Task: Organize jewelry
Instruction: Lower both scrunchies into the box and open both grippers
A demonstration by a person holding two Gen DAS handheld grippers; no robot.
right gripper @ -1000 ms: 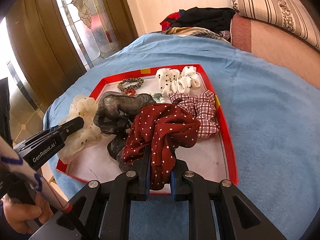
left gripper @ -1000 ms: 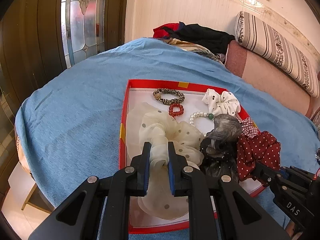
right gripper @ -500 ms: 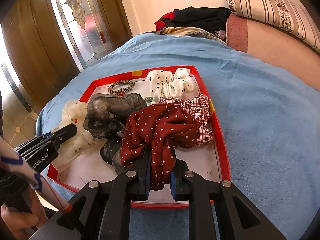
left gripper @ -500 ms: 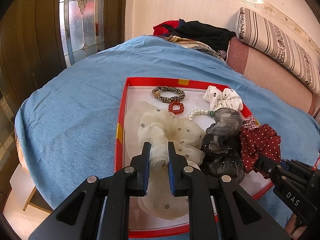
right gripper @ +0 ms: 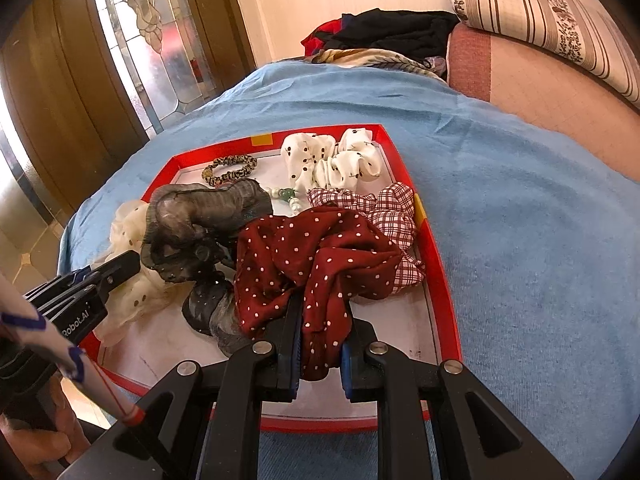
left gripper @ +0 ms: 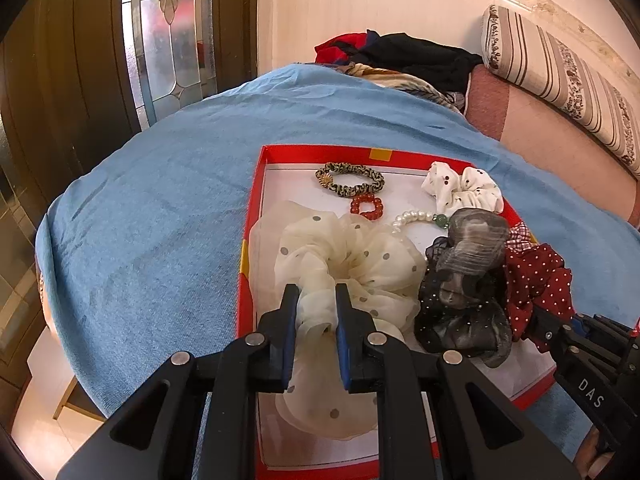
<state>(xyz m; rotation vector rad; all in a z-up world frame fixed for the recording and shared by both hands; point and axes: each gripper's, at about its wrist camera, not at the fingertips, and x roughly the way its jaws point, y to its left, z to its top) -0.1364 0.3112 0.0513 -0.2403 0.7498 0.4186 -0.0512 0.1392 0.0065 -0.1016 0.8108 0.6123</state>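
A red-rimmed tray (left gripper: pixel 250 208) (right gripper: pixel 440 292) lies on the blue bedspread. My left gripper (left gripper: pixel 317 300) is shut on a cream dotted scrunchie (left gripper: pixel 352 256), which spreads over the tray's left half. My right gripper (right gripper: pixel 320 304) is shut on a dark red white-dotted scrunchie (right gripper: pixel 320 252) near the tray's front. Between them sits a grey-black sheer scrunchie (left gripper: pixel 468 276) (right gripper: pixel 200 220). Farther back lie a leopard hair tie (left gripper: pixel 350 178), a red bead ring (left gripper: pixel 366 208), a pearl bracelet (left gripper: pixel 416 218), a white dotted scrunchie (right gripper: pixel 328 158) and a red plaid scrunchie (right gripper: pixel 384 208).
The blue bedspread (left gripper: pixel 160 208) drops off at the left edge toward the floor. A pile of dark and red clothes (left gripper: pixel 400 56) lies at the far end. A striped pillow (right gripper: pixel 540 12) and pink cover lie at the right. A hand (right gripper: pixel 32 440) holds the left gripper's handle.
Both grippers keep their holds and have barely moved. The view has tipped slightly, so the tray sits a little lower in both wrist views.
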